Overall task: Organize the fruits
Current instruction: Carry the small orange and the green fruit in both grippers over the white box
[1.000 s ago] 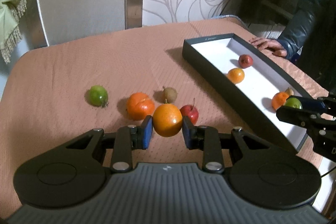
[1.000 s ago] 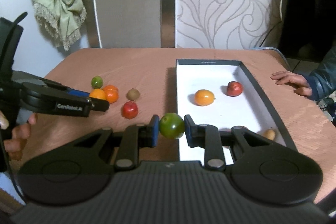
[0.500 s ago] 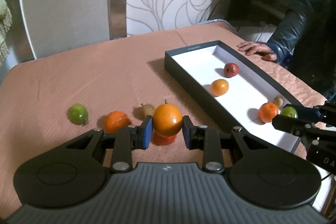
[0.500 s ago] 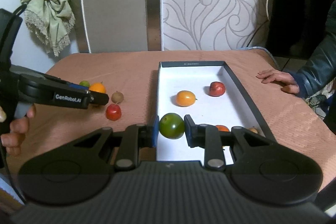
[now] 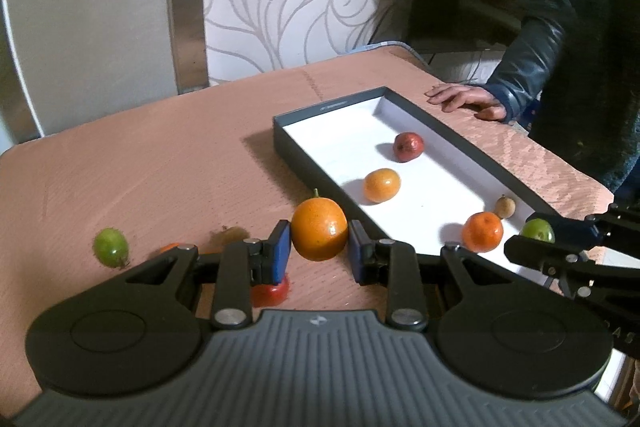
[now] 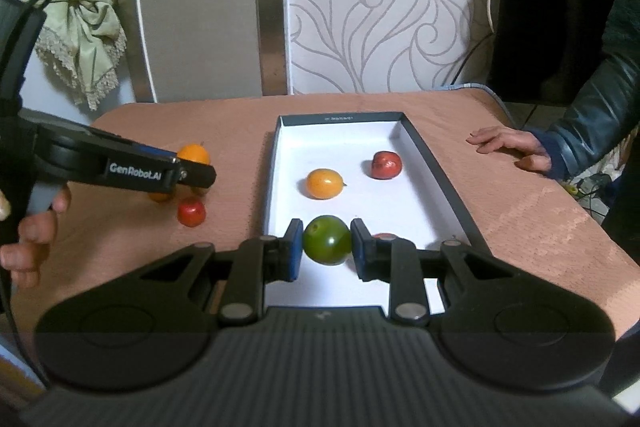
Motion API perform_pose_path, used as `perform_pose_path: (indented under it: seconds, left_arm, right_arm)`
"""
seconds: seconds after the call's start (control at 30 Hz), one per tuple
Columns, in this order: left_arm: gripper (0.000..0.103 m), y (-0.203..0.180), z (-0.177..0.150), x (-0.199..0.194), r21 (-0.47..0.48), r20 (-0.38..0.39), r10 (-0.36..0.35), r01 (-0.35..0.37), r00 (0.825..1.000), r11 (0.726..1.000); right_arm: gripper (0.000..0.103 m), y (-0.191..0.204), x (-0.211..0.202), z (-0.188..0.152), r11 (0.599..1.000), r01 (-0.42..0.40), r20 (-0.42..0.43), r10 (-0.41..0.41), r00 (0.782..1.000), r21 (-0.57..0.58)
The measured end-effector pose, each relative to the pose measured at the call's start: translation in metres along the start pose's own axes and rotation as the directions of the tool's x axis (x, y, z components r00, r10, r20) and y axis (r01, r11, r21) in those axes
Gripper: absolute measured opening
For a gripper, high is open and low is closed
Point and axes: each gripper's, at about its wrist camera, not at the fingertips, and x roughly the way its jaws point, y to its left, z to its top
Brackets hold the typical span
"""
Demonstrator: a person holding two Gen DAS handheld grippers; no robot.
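A peach-coloured cloth covers the surface (image 5: pixel 168 155), and on it lies a long dark box (image 6: pixel 448 179) with a white floor. Beside the box's far corner a bystander's hand (image 6: pixel 508 147) rests flat on the cloth. The left hand-held gripper (image 5: pixel 319 247) is clenched on an orange (image 5: pixel 319 235) with a short stem, held above the cloth just outside the box's near long wall. The right hand-held gripper (image 6: pixel 327 247) grips a green fruit (image 6: pixel 327 239) over the near end of the box floor. Inside the box sit four fruits — a yellow-orange one (image 6: pixel 323 183), a red one (image 6: pixel 386 165), a small tangerine (image 5: pixel 482 231) and a tiny brown fruit (image 5: pixel 505 207) near the right wall. Out on the cloth are a red apple (image 6: pixel 191 211) and a small green fruit (image 5: pixel 111 247) — others are mostly hidden behind the left gripper's arms.
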Motion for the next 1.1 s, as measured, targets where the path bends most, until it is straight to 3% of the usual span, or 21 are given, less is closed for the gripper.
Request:
perform_pose_path:
  seconds: [0.7, 1.1]
  left_arm:
    - [0.035, -0.057, 0.032, 0.042, 0.082, -0.006, -0.089, 0.089, 0.996, 0.993]
    - [0.035, -0.073, 0.043, 0.082, 0.1, -0.034, -0.101, 0.104, 0.994, 0.989]
  right_arm:
    - [0.028, -0.017, -0.004, -0.004, 0.999, 0.031, -0.019, -0.032, 0.999, -0.013]
    - [0.028, -0.02, -0.004, -0.008, 0.998, 0.059, -0.037, -0.06, 0.998, -0.021]
